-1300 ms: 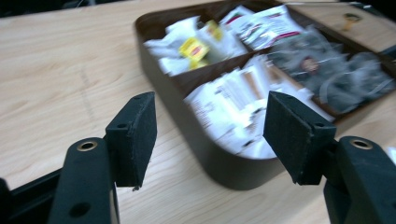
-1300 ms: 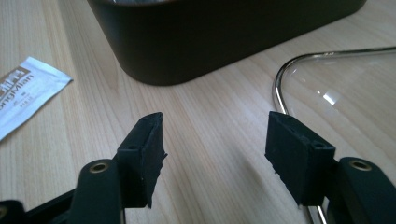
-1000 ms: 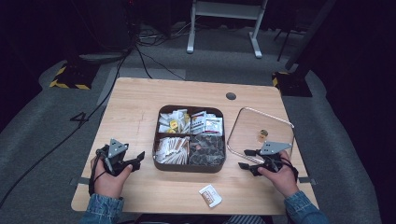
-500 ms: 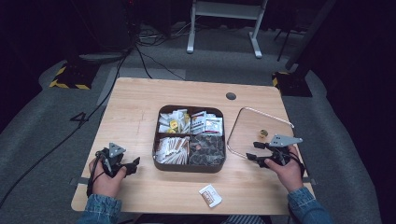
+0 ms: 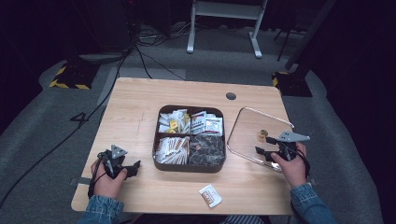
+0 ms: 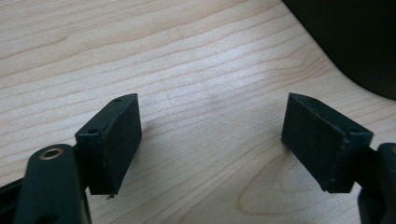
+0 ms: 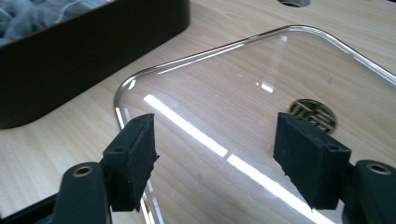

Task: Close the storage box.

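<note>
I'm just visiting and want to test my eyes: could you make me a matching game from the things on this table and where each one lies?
Things:
1. box
2. lid
3. sachet
4. left gripper

Places:
A. near edge of the table, alone
B. middle of the table, full of packets
C. left of the box, jaws open over bare wood
D. right of the box, flat, under the right gripper

Pairs: 1-B, 2-D, 3-A, 4-C
</note>
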Available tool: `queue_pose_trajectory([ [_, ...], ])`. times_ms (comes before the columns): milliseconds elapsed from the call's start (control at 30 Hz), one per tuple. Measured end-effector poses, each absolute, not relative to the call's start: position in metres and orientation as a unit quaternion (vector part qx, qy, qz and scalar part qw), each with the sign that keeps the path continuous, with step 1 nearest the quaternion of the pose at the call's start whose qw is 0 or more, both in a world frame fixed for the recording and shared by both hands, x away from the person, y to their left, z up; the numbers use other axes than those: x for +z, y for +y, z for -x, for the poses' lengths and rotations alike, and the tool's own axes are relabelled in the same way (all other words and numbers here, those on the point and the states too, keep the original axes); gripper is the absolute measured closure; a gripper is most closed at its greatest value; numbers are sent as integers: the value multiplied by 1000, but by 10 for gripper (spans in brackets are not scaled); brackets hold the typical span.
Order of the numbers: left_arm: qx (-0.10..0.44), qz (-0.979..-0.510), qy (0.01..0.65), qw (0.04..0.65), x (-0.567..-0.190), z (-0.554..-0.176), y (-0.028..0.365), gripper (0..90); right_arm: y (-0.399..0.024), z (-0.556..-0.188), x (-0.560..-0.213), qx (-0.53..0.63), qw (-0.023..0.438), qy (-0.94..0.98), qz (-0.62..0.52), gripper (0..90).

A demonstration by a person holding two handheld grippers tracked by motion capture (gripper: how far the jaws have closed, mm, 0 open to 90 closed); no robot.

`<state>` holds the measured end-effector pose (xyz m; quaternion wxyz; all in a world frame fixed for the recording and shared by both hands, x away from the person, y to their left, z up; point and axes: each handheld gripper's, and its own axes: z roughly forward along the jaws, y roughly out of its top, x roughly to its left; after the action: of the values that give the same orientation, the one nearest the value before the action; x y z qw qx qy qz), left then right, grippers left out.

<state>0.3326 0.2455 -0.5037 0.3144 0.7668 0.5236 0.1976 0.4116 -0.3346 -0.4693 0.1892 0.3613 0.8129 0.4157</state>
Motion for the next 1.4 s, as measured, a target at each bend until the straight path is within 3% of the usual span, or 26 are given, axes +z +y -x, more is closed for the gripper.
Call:
queue_pose_trajectory([
  [667, 205, -758, 533, 317, -505, -330, 244, 187, -349, -448, -487, 393, 215, 776, -445, 274],
  [1400, 204, -759, 532, 316, -505, -330, 244, 188, -345, -472, -498, 366, 215, 794, -435, 579],
])
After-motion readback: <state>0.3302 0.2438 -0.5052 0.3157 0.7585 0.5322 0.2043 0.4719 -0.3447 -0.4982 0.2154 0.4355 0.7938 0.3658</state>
